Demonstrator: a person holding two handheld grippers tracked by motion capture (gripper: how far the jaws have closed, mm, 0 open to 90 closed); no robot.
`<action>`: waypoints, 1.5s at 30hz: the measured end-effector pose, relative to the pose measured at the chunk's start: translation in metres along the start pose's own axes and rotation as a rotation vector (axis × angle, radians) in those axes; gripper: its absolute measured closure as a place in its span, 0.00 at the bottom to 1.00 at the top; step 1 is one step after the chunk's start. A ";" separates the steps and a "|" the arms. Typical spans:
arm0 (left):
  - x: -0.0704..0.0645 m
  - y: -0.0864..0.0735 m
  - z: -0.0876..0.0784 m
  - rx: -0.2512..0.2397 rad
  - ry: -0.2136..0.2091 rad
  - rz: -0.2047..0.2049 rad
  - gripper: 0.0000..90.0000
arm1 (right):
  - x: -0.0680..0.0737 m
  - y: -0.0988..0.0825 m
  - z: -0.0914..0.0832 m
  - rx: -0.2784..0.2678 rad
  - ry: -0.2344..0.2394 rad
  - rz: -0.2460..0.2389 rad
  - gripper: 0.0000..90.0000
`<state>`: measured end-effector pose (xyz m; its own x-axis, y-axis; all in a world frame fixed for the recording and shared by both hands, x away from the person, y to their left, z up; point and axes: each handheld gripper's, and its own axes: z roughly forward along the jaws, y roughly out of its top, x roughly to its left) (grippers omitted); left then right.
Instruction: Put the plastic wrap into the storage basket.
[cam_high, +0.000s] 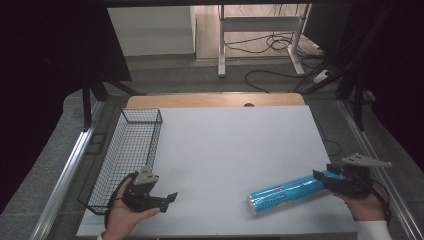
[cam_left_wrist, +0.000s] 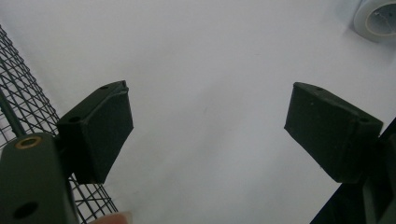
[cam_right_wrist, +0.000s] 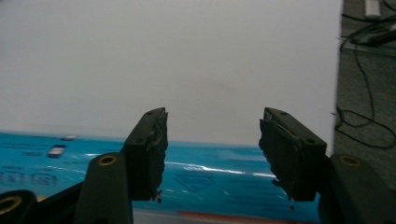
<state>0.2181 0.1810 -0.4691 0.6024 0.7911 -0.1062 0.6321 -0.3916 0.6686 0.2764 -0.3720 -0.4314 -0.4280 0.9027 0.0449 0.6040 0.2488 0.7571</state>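
Observation:
A long blue plastic-wrapped roll (cam_high: 287, 192) lies on the white table top (cam_high: 225, 145) at the front right, slanting up to the right. My right gripper (cam_high: 324, 179) is at the roll's right end. In the right gripper view its jaws stand apart over the blue roll (cam_right_wrist: 210, 182), which runs crosswise beneath them; the pads are not pressing on it. My left gripper (cam_high: 169, 199) rests at the front left with its jaws wide apart over bare white surface. Far off at the top right of the left gripper view is the roll's round end (cam_left_wrist: 376, 16).
A black wire basket (cam_high: 131, 150) stands along the table's left edge, right beside my left gripper; its mesh (cam_left_wrist: 18, 93) is seen at the left. A wooden strip (cam_high: 215, 100) borders the far edge. Cables (cam_right_wrist: 364, 126) lie on the floor past the right edge.

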 end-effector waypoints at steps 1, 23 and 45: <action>0.000 0.000 0.000 0.001 0.000 0.000 0.16 | -0.005 -0.001 -0.001 0.005 -0.014 0.007 0.49; -0.001 0.001 0.002 0.016 -0.001 0.009 0.16 | -0.091 -0.030 0.018 0.169 -0.224 0.129 1.00; -0.001 0.001 0.004 0.022 0.009 0.013 0.16 | -0.061 -0.026 0.032 0.259 -0.131 0.017 1.00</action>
<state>0.2205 0.1782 -0.4710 0.6066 0.7897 -0.0911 0.6348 -0.4123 0.6535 0.3083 -0.4225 -0.4749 -0.3357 0.9411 -0.0409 0.7695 0.2990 0.5643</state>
